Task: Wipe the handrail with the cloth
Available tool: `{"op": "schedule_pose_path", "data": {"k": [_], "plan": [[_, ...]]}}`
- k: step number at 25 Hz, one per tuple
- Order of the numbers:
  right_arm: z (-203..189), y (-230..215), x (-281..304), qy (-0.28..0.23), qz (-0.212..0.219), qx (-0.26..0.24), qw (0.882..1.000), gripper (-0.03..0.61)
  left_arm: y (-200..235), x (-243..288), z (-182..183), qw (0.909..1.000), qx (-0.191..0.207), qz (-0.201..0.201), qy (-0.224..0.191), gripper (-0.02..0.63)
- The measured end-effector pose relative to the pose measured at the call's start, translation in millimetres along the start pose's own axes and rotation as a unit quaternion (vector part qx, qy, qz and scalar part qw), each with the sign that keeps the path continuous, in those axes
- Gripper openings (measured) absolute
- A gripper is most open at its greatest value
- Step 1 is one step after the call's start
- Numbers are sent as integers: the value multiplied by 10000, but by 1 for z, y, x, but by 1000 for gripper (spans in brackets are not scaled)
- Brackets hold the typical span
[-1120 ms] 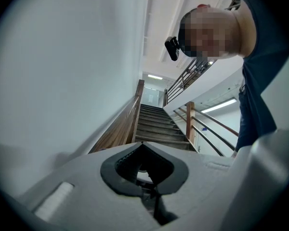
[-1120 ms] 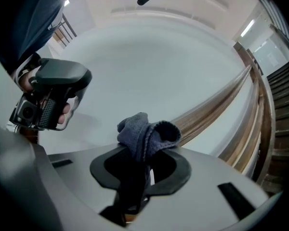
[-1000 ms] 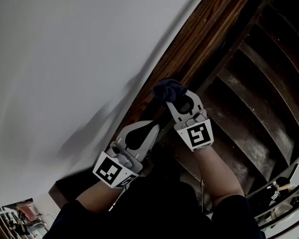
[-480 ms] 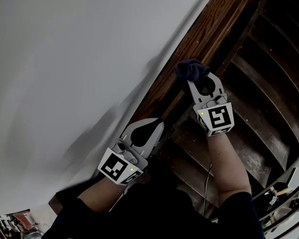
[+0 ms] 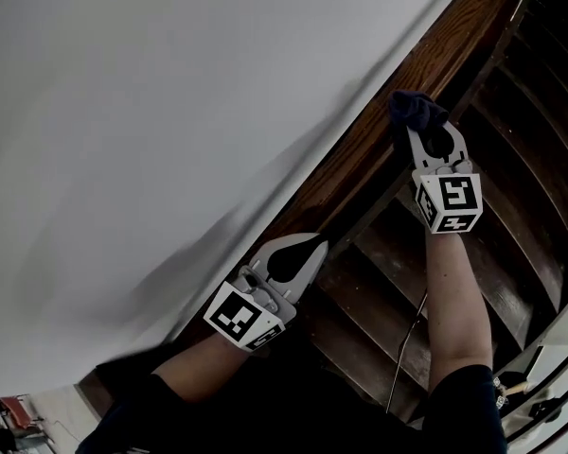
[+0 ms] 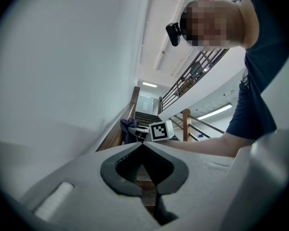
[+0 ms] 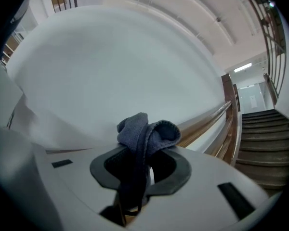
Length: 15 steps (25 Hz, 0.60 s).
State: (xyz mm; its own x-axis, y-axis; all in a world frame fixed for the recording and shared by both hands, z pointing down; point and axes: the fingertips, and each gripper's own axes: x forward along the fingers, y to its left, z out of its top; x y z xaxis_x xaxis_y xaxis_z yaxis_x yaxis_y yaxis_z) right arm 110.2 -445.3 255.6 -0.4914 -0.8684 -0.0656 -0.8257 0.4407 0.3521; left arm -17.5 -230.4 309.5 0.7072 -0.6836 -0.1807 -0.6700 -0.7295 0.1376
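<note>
A dark wooden handrail [image 5: 388, 126] runs along the white wall, from lower left to upper right in the head view. My right gripper [image 5: 418, 126] is shut on a dark blue cloth [image 5: 413, 110] and presses it against the rail far up the slope. In the right gripper view the cloth [image 7: 143, 134] bulges out past the jaws, with the handrail [image 7: 209, 121] beyond it. My left gripper [image 5: 308, 249] is shut and holds nothing, lower down beside the rail. From the left gripper view I see the right gripper [image 6: 143, 132] and the cloth [image 6: 127, 130] ahead.
A white wall [image 5: 170, 112] fills the left side. Dark wooden stair steps [image 5: 511, 197] descend on the right. A thin cable [image 5: 405, 348] hangs by my right forearm. A railing with balusters [image 6: 192, 76] rises on the far side of the staircase.
My right gripper has slid the cloth up along the handrail, toward the upper right. The left gripper has stayed low by the rail and shifted slightly right.
</note>
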Motion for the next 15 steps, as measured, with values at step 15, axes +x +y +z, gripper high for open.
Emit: {"op": "schedule_pose_path", "data": {"k": [15], "plan": [[14, 72, 17, 644, 655, -1210, 9884, 95, -13, -40, -10, 9992, -160, 364, -70, 5]]}}
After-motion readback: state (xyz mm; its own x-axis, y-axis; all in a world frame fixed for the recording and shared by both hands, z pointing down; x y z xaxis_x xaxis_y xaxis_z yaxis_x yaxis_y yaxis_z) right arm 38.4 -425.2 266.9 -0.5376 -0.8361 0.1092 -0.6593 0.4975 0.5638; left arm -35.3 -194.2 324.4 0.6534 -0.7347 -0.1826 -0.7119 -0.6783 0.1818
